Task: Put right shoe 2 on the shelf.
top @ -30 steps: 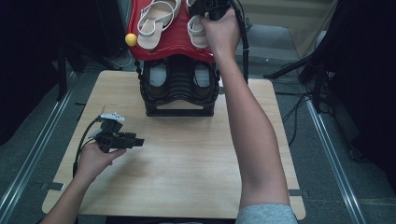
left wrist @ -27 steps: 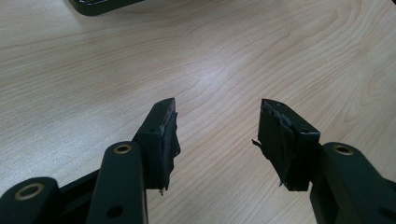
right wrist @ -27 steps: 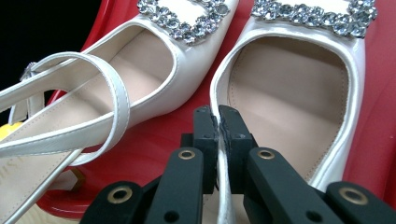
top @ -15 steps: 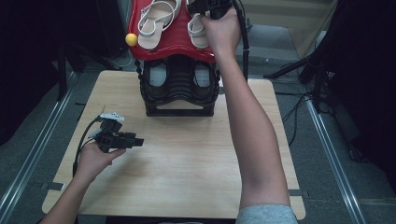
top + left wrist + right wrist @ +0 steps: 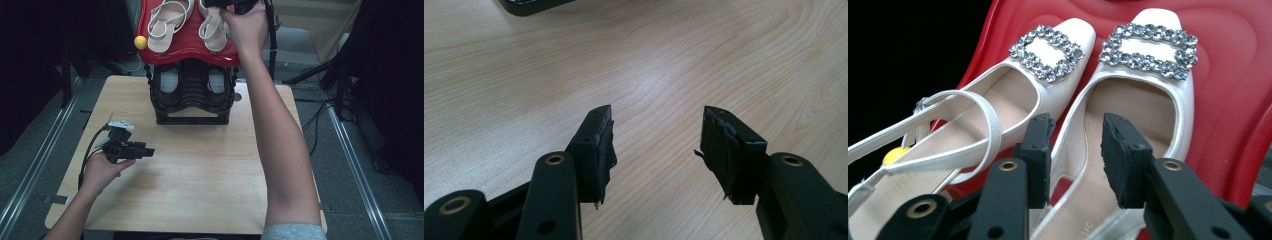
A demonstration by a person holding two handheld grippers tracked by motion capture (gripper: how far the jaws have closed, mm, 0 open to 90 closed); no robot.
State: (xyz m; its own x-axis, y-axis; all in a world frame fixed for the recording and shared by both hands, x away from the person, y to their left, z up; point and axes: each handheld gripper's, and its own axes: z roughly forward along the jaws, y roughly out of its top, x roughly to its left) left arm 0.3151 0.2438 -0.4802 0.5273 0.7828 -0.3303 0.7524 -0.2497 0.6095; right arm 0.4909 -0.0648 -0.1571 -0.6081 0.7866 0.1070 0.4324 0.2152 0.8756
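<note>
Two white slingback shoes with rhinestone buckles lie side by side on the red top tier [image 5: 190,54] of a shoe rack. In the right gripper view the left shoe [image 5: 998,100] and the right shoe [image 5: 1143,100] point away from me. My right gripper [image 5: 1075,127] has just been opening; its jaws stand apart astride the right shoe's near side wall, pads off it. In the high view the person's right hand [image 5: 247,27] reaches to the rack's top. My left gripper [image 5: 150,151] [image 5: 656,120] rests low over the wooden table [image 5: 200,175], open with nothing between its jaws.
The rack's black lower tier [image 5: 192,95] holds a dark pair and stands at the table's far middle. A yellow ball [image 5: 141,42] sits at the red tier's left edge. Metal rails and cables run along the floor on both sides.
</note>
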